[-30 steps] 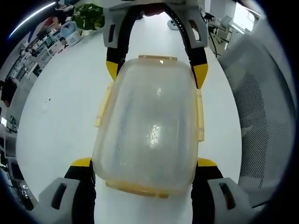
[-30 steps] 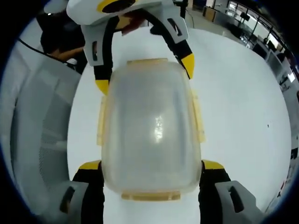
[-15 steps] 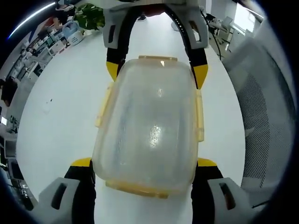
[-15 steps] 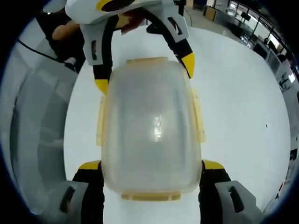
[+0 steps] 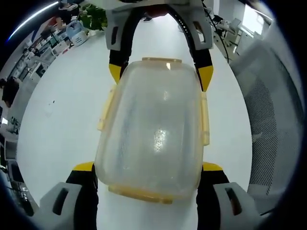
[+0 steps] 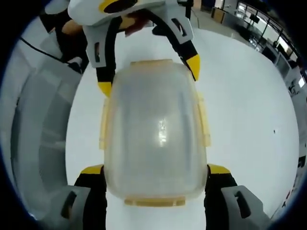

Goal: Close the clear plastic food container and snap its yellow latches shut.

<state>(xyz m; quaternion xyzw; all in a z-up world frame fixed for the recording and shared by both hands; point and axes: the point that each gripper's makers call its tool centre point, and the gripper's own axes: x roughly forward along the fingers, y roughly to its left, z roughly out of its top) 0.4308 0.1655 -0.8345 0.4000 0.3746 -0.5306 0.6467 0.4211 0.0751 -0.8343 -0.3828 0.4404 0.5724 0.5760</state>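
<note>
Left gripper view: left claw [image 5: 148,167] clamped on near end of clear container [image 5: 153,129], lid on, above white table [image 5: 62,120]. Right gripper view: right claw [image 6: 156,170] clamped on the container's [image 6: 156,129] near end; yellow latches [image 6: 204,122] along its sides

container [image 5: 153,129] between both claws; open table [image 5: 62,124] alongside
</note>
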